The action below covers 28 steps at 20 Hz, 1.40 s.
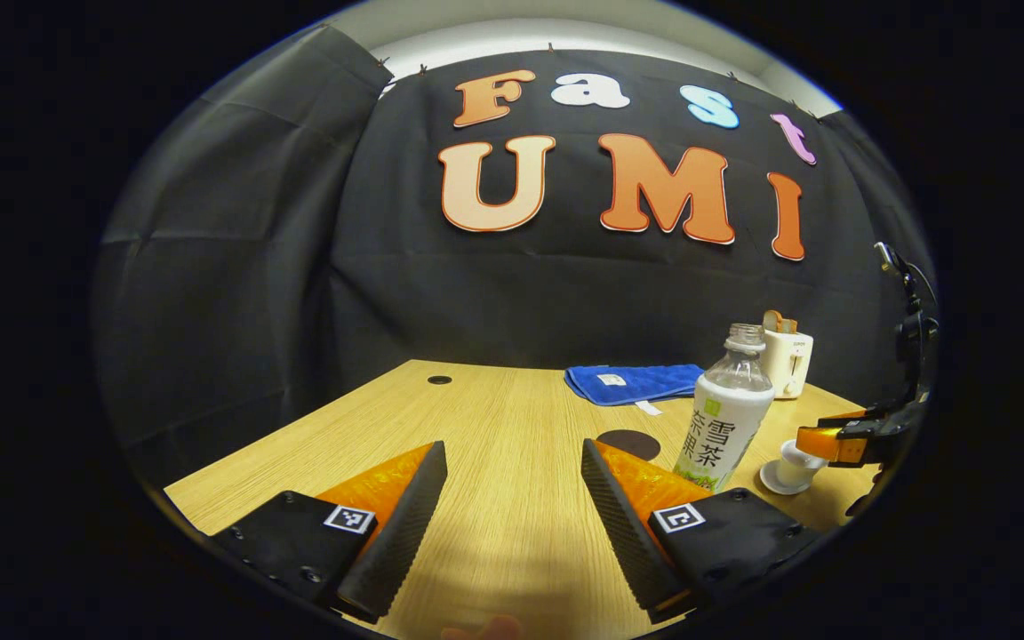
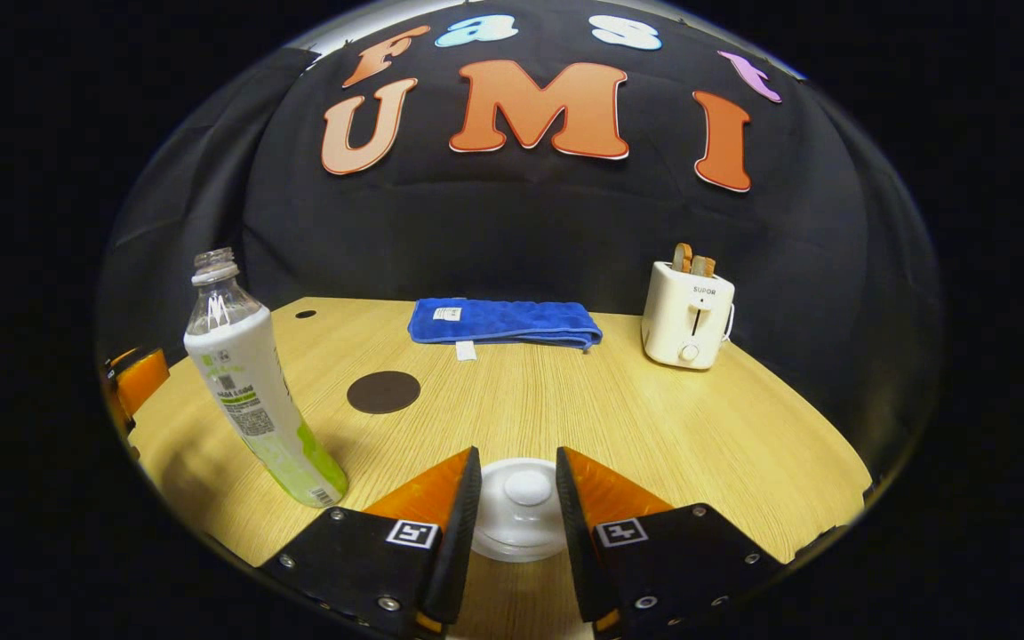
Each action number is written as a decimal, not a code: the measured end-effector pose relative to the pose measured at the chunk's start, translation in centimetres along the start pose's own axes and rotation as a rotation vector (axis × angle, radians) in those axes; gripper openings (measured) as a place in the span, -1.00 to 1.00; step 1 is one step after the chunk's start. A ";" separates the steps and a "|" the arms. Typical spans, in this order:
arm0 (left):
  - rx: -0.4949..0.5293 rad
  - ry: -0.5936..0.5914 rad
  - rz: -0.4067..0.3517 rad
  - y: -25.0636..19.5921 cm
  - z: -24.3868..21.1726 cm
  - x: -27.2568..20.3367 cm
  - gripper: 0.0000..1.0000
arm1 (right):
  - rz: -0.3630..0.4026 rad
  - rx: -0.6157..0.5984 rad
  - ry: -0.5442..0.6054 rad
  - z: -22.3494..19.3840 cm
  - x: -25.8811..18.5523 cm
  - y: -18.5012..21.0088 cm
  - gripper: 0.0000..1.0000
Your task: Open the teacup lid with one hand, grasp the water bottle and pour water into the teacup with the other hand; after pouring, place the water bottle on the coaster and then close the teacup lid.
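The wooden table [image 2: 636, 418] spreads wide, and the step in hand looks like lifting the lid: the right gripper [image 2: 518, 498] sits low with its fingers apart on either side of the teacup lid [image 2: 525, 498], the knob centred between them, no contact that I can make out. To do this well, I'd say close squarely on the knob and lift straight up, so the cup on its saucer isn't dragged along.

The water bottle [image 2: 250, 391] stands upright and uncapped at near left in the right gripper view, well clear of the lid. From the left gripper view it rises just right of the left gripper [image 1: 512, 498], which hangs open and empty above bare wood, the bottle [image 1: 725, 418] ahead and to its right. Swinging in from that side looks clean, though an open bottle tips easily.

Far centre lies a folded blue towel [image 2: 503, 322]; far right, a white toaster [image 2: 688, 313] with bread in its slots. Neither crowds the work. The dark round coaster [image 2: 383, 391] waits between bottle and towel, unobstructed.
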State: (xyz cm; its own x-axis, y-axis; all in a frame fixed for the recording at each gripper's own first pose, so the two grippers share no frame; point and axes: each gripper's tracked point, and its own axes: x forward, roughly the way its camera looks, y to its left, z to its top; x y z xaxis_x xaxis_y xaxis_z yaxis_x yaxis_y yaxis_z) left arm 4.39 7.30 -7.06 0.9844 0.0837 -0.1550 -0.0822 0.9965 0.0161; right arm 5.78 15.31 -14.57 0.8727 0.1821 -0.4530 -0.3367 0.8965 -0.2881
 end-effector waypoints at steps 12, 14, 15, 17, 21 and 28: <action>-0.008 0.017 0.002 0.2 -0.7 0.3 0.93 | -0.021 0.013 0.019 -0.4 0.2 -0.7 -0.52; -0.008 0.013 0.001 0.2 -0.5 0.1 0.95 | -0.016 0.027 0.021 -0.3 0.1 -0.7 -0.58; -0.008 0.009 0.006 0.3 -0.4 -0.1 0.93 | -0.014 0.037 0.018 -0.1 -0.1 -0.9 -0.60; -0.011 0.002 0.006 0.2 -0.2 -0.4 0.93 | -0.024 0.042 -0.002 0.5 -0.5 -1.4 -0.60; -0.012 -0.014 -0.007 -0.3 0.4 -1.2 0.93 | -0.037 0.047 -0.032 1.4 -1.8 -2.5 -0.61; 0.004 -0.033 -0.107 -4.8 0.5 -3.0 0.95 | -0.112 0.066 -0.057 1.3 -4.3 -6.2 -0.61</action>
State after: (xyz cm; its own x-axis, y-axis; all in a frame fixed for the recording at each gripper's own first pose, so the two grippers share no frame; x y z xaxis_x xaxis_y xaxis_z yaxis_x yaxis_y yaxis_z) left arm 1.91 2.28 -6.15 0.9921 -0.0229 -0.1235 0.0238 0.9997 0.0057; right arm 4.58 9.46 -9.71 0.9228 0.1010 -0.3718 -0.2142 0.9366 -0.2773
